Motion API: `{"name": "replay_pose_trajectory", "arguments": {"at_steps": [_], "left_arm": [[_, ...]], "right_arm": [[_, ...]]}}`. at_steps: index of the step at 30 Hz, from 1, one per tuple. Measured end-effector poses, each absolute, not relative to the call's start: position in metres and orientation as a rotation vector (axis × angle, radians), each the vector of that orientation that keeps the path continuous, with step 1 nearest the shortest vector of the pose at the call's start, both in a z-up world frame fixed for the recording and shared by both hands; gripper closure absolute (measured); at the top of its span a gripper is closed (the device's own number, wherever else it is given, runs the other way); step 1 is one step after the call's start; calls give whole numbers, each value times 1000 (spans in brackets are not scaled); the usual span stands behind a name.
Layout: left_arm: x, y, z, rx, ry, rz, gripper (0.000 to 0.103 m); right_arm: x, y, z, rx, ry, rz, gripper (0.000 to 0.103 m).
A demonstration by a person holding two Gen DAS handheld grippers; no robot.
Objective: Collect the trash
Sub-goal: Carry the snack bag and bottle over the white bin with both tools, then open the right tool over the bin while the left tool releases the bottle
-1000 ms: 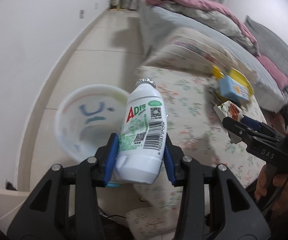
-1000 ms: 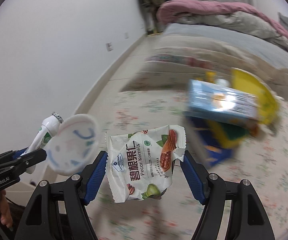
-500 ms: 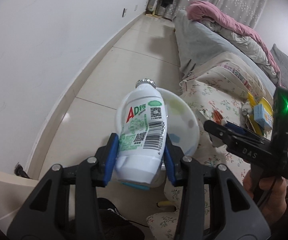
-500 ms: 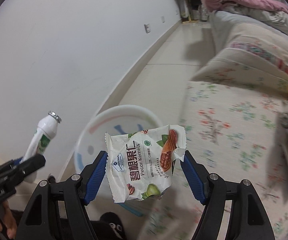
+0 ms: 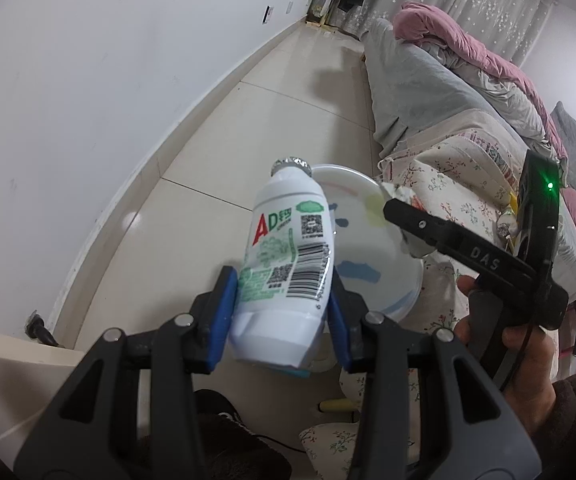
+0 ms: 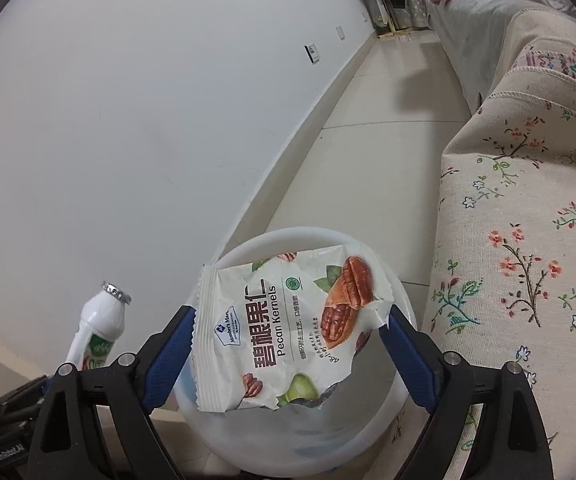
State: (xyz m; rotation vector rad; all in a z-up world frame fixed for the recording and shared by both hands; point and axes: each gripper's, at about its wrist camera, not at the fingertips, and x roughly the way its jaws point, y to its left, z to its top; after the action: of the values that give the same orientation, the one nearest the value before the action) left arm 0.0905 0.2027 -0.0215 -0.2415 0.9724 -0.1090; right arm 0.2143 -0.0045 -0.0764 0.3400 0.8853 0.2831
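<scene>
The left wrist view shows the left gripper [image 5: 282, 316] clamped on the lower body of a white drink bottle [image 5: 288, 264] with green and red print and a foil-rimmed neck, tilted slightly left. Behind it stands a white bin [image 5: 383, 264] on the pale tiled floor [image 5: 216, 152], and the person's hand [image 5: 515, 344] carries the right gripper [image 5: 397, 208] over the bin's rim. Only this view takes in the bed with a pink quilt [image 5: 483, 52] and the curtain beyond.

The right wrist view looks down into the bin [image 6: 403, 304]. The right gripper [image 6: 288, 340] has its jaws opening wide; a pecan snack packet [image 6: 284, 328] sits between them above the bin's mouth, its left edge at the left pad, its torn right corner just clear of the right pad [image 6: 407, 360]. The packet hides most of the bin's inside. The bottle [image 6: 98, 332] shows at lower left, and flowered fabric [image 6: 527, 260] fills the right side, close beside the bin.
</scene>
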Motion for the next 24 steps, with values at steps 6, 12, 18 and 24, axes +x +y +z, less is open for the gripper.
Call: {"name": "replay_pose_trajectory", "arguments": {"at_steps": [6,12,18,24], "left_arm": [[93,204,-24,-237,980,-104,58],[95,204,-27,-229,997,-112,58],[107,191,-34,-215,1061,-185,58],[134,166,-47,-179,1162,-241,58]], "right_arm": [[208,-21,-75,371,877,317,0],[202,-25,-69,352,888,284,0],[196,-35,-55,304,902,212,0],[168,-65,-38,323,877,169,0]]}}
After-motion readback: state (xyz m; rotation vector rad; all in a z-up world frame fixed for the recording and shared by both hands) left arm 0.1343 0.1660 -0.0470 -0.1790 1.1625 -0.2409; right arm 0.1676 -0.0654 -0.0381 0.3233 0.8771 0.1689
